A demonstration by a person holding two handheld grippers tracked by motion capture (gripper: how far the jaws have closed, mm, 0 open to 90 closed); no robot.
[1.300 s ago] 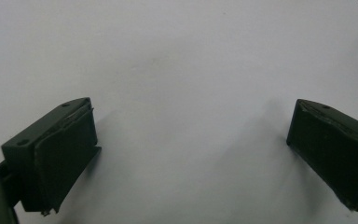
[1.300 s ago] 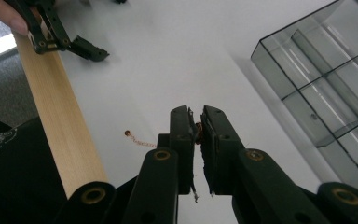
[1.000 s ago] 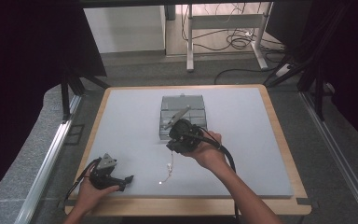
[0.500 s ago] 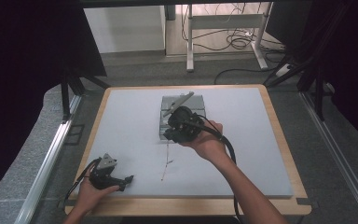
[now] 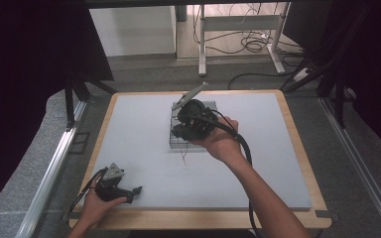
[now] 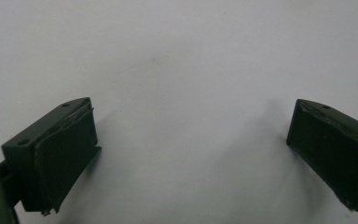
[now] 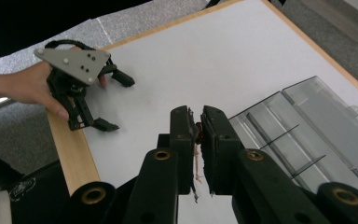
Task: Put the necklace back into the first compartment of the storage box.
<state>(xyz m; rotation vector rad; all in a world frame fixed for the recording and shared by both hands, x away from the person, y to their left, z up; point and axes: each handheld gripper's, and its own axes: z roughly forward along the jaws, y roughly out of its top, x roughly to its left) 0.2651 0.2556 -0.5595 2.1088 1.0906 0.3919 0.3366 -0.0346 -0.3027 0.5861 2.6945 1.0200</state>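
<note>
My right gripper (image 5: 177, 131) is held over the near left part of a clear compartment box (image 5: 211, 105) at the middle of the table. Its jaws are shut on a thin, pale reddish string-like thing (image 7: 197, 164) that dangles from them. The thing's lower end (image 5: 182, 156) hangs just in front of the box. In the right gripper view the box (image 7: 307, 121) lies open, with dividers and a flat lid. My left gripper (image 5: 135, 194) rests on the mat near the front left corner, jaws wide open around bare mat (image 6: 191, 56).
A grey mat (image 5: 278, 163) covers the table, framed by a wooden edge (image 5: 203, 219). The left gripper (image 7: 119, 102) lies by that edge in a hand. Past the table's far side are a desk frame and cables (image 5: 248, 44) on the floor.
My right gripper has moved away from the front of the table and over the box, carrying the thin thing with it. The left gripper has stayed put.
</note>
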